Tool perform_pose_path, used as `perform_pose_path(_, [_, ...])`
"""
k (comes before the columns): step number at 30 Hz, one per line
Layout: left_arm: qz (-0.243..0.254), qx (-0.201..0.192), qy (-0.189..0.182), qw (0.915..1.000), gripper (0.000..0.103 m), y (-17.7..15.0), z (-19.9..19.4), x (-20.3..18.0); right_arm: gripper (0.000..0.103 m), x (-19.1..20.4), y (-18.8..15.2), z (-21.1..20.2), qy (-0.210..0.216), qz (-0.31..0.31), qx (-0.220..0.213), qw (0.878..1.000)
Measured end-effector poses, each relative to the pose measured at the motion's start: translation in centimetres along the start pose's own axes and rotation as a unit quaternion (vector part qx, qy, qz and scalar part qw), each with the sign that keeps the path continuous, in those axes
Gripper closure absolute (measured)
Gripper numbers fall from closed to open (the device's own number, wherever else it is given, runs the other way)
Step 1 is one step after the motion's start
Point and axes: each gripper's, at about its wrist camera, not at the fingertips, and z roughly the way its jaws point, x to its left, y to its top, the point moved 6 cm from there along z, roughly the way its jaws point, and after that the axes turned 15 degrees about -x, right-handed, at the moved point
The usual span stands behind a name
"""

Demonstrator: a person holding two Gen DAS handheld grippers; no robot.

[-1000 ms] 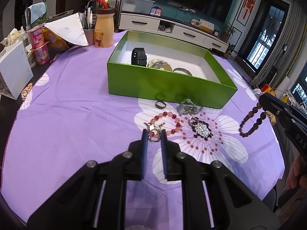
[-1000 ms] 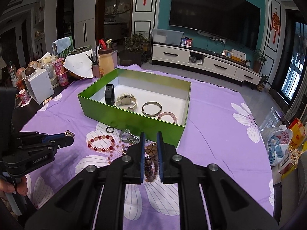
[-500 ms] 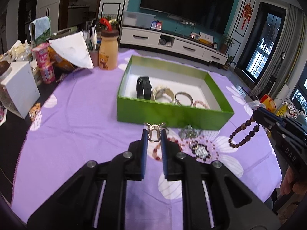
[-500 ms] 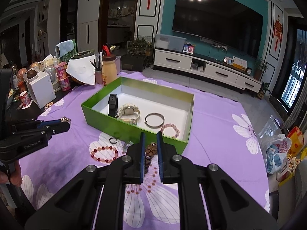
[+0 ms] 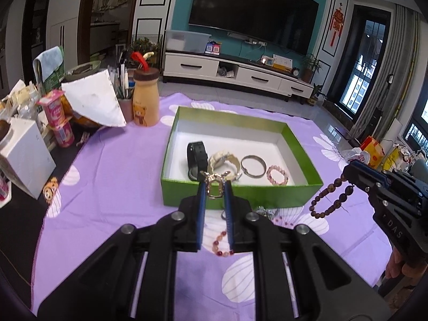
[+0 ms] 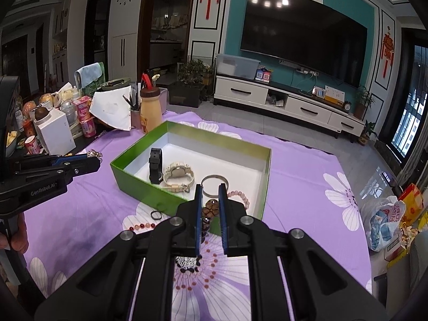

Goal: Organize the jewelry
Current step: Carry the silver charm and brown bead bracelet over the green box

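My left gripper (image 5: pixel 214 183) is shut on a small gold-coloured metal clasp piece (image 5: pixel 215 180), held in the air in front of the green box (image 5: pixel 240 196). My right gripper (image 6: pixel 210 189) is shut on a brown wooden bead bracelet (image 6: pixel 210 210). The same bracelet (image 5: pixel 329 198) dangles from it to the right of the box. Inside the box lie a black watch band (image 5: pixel 196 157), a cream watch (image 5: pixel 224 160), a silver bangle (image 5: pixel 253 165) and a pink bead bracelet (image 5: pixel 277 175). A red bead bracelet (image 5: pixel 222 243) lies on the purple cloth below my left fingers.
A black ring (image 6: pixel 156 215), a silver trinket (image 5: pixel 263 210) and a black-and-white bead ornament (image 6: pixel 187 263) lie on the cloth before the box. A yellow bottle (image 5: pixel 145 104), a white carton (image 5: pixel 24 157) and cups crowd the left edge. Bags (image 6: pixel 385 222) sit beyond the right edge.
Both grippers have risen above the cloth with their pieces. The clasp piece has gone from beside the red bracelet up to the box's front wall, and the brown bracelet hangs higher.
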Motion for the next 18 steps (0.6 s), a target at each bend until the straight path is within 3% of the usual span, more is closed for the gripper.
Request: perform_pose_path(18, [0.021, -0.009, 0.003, 0.9997, 0.09, 3.8, 3.7, -0.4, 0.092, -2.4, 3.7, 3.3, -0.007, 0.0, -0.029, 1.0])
